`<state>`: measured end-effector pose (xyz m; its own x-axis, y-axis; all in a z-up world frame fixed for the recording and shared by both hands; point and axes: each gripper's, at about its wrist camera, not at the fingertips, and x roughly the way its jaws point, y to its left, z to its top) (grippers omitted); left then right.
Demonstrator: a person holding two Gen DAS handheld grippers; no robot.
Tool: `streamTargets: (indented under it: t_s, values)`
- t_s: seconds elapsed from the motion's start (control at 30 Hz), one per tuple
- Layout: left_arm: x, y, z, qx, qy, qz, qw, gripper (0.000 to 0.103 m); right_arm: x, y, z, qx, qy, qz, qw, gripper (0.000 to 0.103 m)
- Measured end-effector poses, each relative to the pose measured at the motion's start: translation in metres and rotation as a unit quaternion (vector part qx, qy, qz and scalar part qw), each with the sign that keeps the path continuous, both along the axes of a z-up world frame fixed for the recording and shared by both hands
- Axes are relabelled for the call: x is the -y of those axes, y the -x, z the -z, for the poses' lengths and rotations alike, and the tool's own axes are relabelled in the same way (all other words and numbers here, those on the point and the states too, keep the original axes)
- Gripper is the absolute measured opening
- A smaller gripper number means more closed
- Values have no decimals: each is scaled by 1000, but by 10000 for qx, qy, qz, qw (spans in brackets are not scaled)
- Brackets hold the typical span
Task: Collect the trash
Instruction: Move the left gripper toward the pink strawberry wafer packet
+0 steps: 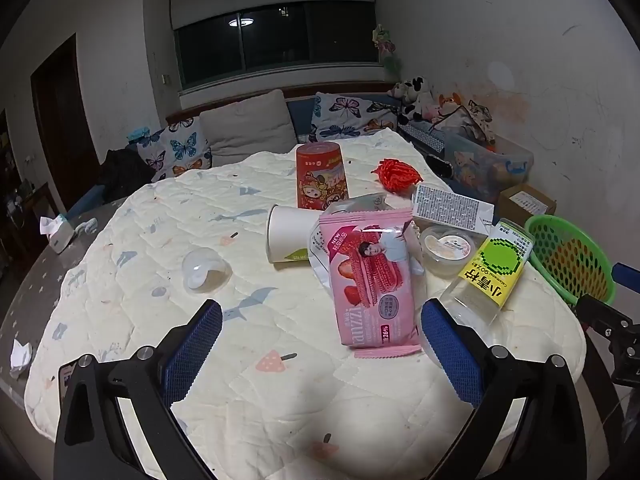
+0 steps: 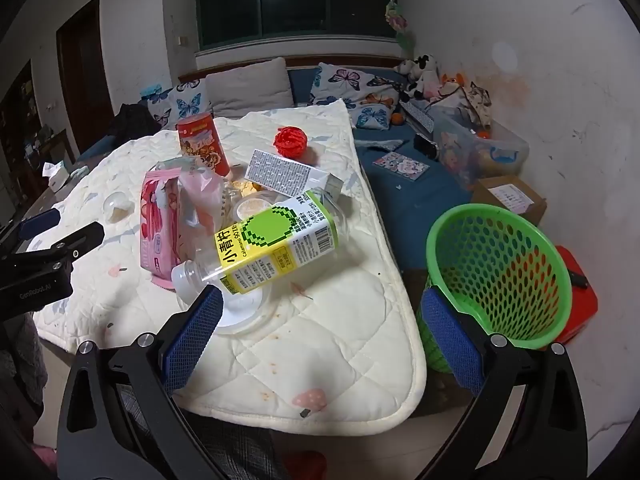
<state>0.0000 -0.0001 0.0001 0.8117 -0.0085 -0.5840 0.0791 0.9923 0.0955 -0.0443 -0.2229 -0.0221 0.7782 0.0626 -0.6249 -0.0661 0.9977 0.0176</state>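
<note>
Trash lies on a quilted mat (image 1: 248, 364): a pink wafer wrapper (image 1: 370, 280), a clear bottle with a yellow-green label (image 1: 494, 272), a white paper cup (image 1: 286, 240) on its side, a red can (image 1: 320, 176), a small lidded cup (image 1: 450, 248), a white carton (image 1: 450, 206), a red mesh ball (image 1: 398, 176) and a clear dome lid (image 1: 206, 270). My left gripper (image 1: 320, 356) is open above the mat, just short of the wrapper. My right gripper (image 2: 320, 344) is open near the bottle (image 2: 264, 248), with a green basket (image 2: 500, 268) at its right finger.
The green basket (image 1: 568, 258) stands off the mat's right edge. A clear flat lid (image 2: 244, 312) lies under the bottle neck. A sofa with butterfly cushions (image 1: 180, 148), plush toys (image 1: 416, 100) and a cardboard box (image 2: 508, 198) lie behind. A tissue pack (image 1: 54, 230) sits at far left.
</note>
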Motion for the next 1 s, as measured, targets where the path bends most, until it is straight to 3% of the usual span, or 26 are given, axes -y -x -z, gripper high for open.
streamTargets:
  t_s: [1.0]
  values:
    - [-6, -7, 11, -144, 166, -73, 9997, 97, -1, -4, 3, -43, -38, -17, 10000, 99]
